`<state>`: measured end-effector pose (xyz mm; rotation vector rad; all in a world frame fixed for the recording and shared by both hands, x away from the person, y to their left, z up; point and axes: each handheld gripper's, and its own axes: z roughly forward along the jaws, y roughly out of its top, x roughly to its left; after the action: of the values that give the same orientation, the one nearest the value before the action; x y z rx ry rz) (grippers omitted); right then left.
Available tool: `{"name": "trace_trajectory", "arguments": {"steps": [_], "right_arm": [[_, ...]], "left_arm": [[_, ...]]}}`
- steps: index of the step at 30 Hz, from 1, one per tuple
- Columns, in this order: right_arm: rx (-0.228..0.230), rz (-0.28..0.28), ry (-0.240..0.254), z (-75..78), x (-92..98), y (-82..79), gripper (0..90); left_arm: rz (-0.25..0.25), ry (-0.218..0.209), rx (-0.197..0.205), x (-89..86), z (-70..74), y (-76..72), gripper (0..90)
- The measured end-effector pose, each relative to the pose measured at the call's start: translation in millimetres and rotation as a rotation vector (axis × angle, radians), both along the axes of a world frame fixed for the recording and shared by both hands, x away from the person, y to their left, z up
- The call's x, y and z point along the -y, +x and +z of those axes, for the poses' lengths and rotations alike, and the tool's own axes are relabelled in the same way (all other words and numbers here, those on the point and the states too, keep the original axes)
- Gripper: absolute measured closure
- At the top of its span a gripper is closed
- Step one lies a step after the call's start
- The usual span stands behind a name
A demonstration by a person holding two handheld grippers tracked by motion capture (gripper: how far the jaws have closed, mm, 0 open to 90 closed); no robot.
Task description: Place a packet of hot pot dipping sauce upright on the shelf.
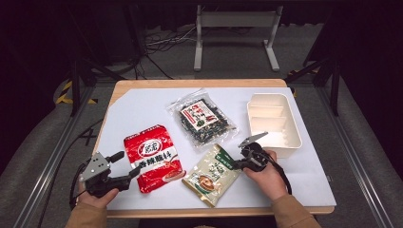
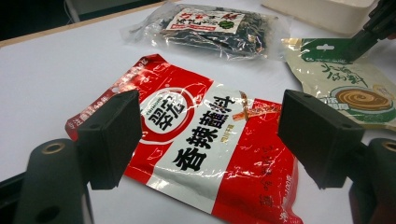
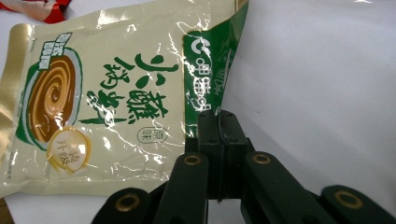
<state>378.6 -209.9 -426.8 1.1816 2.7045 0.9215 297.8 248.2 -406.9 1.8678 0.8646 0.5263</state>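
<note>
Firmly closed, right tool (image 3: 219,140) pinching cream pouch (image 3: 102,93) edge

A wooden-edged table (image 1: 142,85) carries a white sheet (image 1: 138,114). On it lie a red glossy sauce packet (image 1: 154,159), a clear bag of dark dried food (image 1: 202,118), a cream-and-green sauce pouch (image 1: 211,175) and a white divided plastic tray (image 1: 294,126).
</note>
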Motion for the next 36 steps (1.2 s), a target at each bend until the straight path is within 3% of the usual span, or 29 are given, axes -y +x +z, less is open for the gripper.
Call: {"name": "trace_trajectory", "arguments": {"steps": [7, 19, 24, 33, 36], "right_arm": [[-0.018, 0.013, 0.021, 8.1, 2.4, -2.6, 89.7], [0.031, 0.054, 0.086, 44.1, 4.6, -17.7, 89.8], [0.058, 0.074, 0.078, 59.1, 1.4, -23.6, 89.9], [0.155, 0.125, 0.021, 93.7, -10.0, -38.9, 89.9], [0.176, 0.146, 0.026, 101.5, -12.2, -42.5, 89.9]], "left_arm": [[0.005, -0.005, 0.001, -1.4, 0.2, -0.4, 22.3], [0.015, -0.009, -0.001, -2.0, 0.1, -0.9, 22.3], [0.012, -0.006, 0.006, -3.0, 0.2, -0.4, 22.3], [0.016, -0.015, 0.002, -3.9, 0.1, -0.4, 22.3], [0.017, -0.016, 0.001, -4.4, -0.1, -0.1, 22.3]]}}
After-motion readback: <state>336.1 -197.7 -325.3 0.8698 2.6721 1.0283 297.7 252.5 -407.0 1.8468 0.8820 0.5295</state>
